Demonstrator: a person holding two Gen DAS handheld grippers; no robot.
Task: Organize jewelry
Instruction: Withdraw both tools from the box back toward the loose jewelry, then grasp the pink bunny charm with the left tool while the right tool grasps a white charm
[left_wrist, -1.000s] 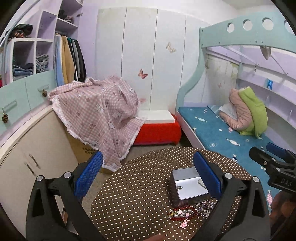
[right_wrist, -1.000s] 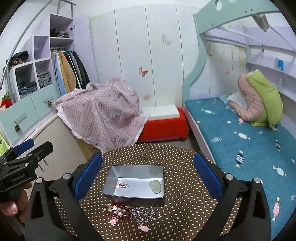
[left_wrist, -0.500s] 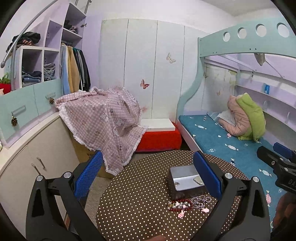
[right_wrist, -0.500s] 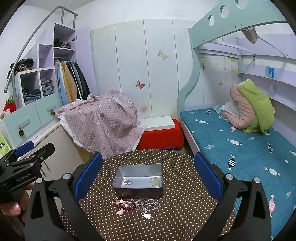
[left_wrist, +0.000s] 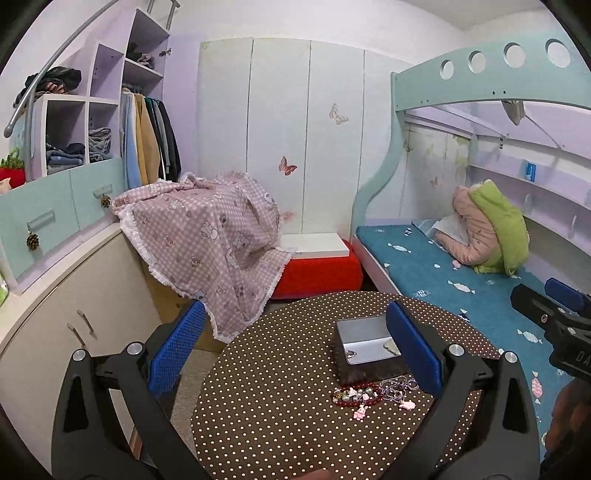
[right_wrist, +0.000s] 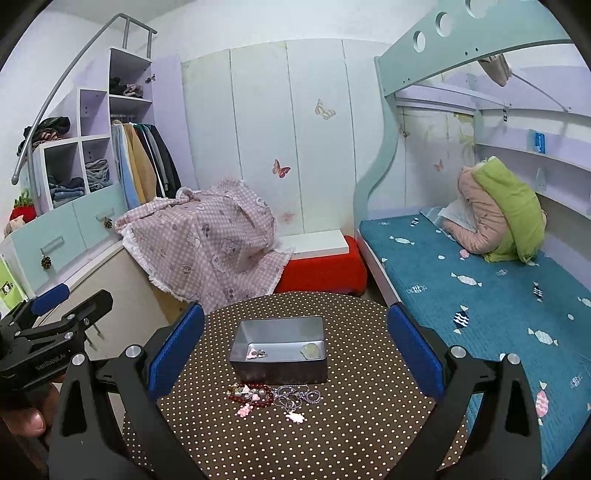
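Through my left wrist camera, my left gripper (left_wrist: 295, 350) is spread wide with nothing between its blue pads (left_wrist: 176, 349), held up and back from the polka-dot table (left_wrist: 273, 398) so I can take in the whole layout. The metal tin (left_wrist: 364, 345) sits toward my right on the table, partly hidden behind my right-hand pad, and I can make out a small piece or two already lying in it. Just in front of the tin the loose jewelry is bunched: a red bead bracelet (left_wrist: 356, 394) and a silvery chain (left_wrist: 399, 387) touching it, with little pink charms. My other tool pokes in at the right edge, off to the side so it does not block this view

Through my right wrist camera, my right gripper (right_wrist: 295, 350) is equally open and empty, and here the tin (right_wrist: 279, 349) falls squarely between the fingers, which I judge is why I hold it this way: this hand is lined up to do the picking. Inside the tin lie a small pinkish piece (right_wrist: 256, 353) and a pale green stone (right_wrist: 310, 350), well apart. The bracelet (right_wrist: 251, 394) and chain (right_wrist: 297, 396) lie side by side, just beside the tin's near wall, not yet sorted. My left gripper (right_wrist: 55, 314) waits low at the left, clear of the table; its opening I cannot tell from this angle
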